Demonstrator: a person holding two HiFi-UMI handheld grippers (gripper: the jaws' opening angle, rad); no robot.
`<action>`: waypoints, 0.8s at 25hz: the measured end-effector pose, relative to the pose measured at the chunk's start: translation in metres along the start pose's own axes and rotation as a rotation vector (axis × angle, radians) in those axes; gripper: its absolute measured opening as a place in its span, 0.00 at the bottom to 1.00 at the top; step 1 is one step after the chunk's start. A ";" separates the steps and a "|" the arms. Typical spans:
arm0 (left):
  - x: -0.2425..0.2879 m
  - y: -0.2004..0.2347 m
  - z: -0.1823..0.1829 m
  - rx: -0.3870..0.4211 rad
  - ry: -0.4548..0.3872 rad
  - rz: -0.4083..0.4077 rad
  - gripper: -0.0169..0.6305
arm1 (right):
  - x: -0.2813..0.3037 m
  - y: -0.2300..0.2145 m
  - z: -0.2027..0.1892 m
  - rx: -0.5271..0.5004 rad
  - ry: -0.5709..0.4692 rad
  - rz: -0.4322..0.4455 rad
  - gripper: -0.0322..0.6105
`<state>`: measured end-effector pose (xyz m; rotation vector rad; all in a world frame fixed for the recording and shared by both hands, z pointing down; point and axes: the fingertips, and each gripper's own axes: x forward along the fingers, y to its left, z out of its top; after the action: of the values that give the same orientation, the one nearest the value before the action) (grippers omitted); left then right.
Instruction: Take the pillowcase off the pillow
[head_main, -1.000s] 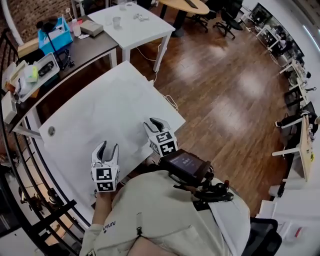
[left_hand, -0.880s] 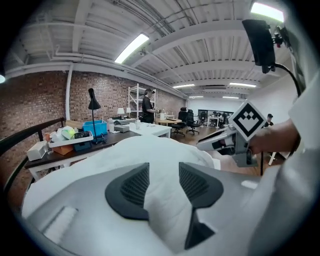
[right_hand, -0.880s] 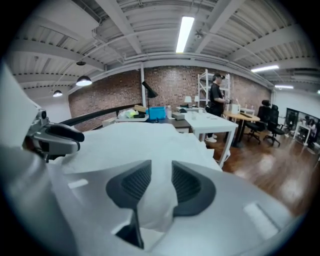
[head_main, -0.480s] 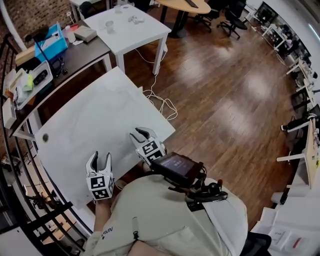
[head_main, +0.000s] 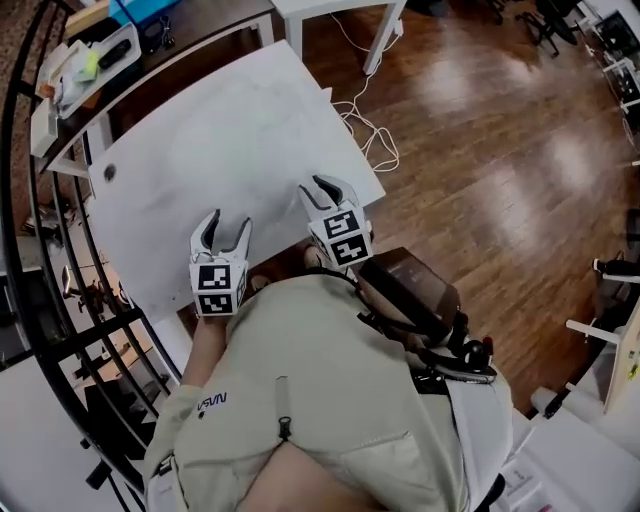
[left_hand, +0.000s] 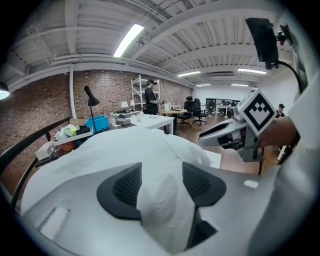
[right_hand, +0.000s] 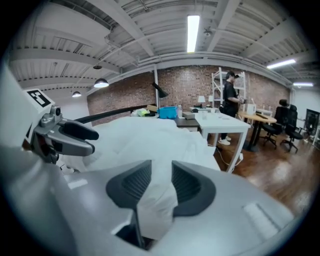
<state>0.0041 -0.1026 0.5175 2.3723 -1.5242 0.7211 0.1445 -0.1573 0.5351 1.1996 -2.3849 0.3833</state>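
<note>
The pillowcase (head_main: 240, 130), with the pillow inside it, lies flat across the white worktop (head_main: 105, 190) and fills the upper middle of the head view. Both tongs sit at its near edge, towards the lower middle of the frame. The left tongs (head_main: 226, 228) have just been opening. In the left gripper view a raised fold of the pillowcase (left_hand: 160, 200) stands between the dark pads (left_hand: 125, 187), which are spread and no longer squeeze it. The right tongs (head_main: 330, 190) are clamped on another fold of the white cloth (right_hand: 155, 205), which is pinched between their pads.

In the upper left corner of the head view, a white tray (head_main: 100, 62) on the darker bench holds a yellow-green item (head_main: 90, 65) and some dark pieces. The left gripper view shows a blue bin (left_hand: 98, 123) at left of centre. Its contents cannot be made out.
</note>
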 end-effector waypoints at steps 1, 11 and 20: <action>0.002 -0.001 -0.001 0.010 0.003 -0.012 0.40 | -0.003 0.000 -0.001 0.011 0.005 -0.017 0.25; 0.015 -0.002 -0.046 0.107 0.124 -0.038 0.44 | -0.012 0.031 -0.043 0.027 0.127 -0.028 0.28; 0.016 0.004 -0.040 0.083 0.092 -0.077 0.10 | 0.025 0.062 -0.051 -0.030 0.187 0.014 0.29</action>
<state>-0.0048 -0.0991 0.5601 2.4059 -1.3833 0.8791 0.0941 -0.1158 0.5891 1.0838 -2.2318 0.4422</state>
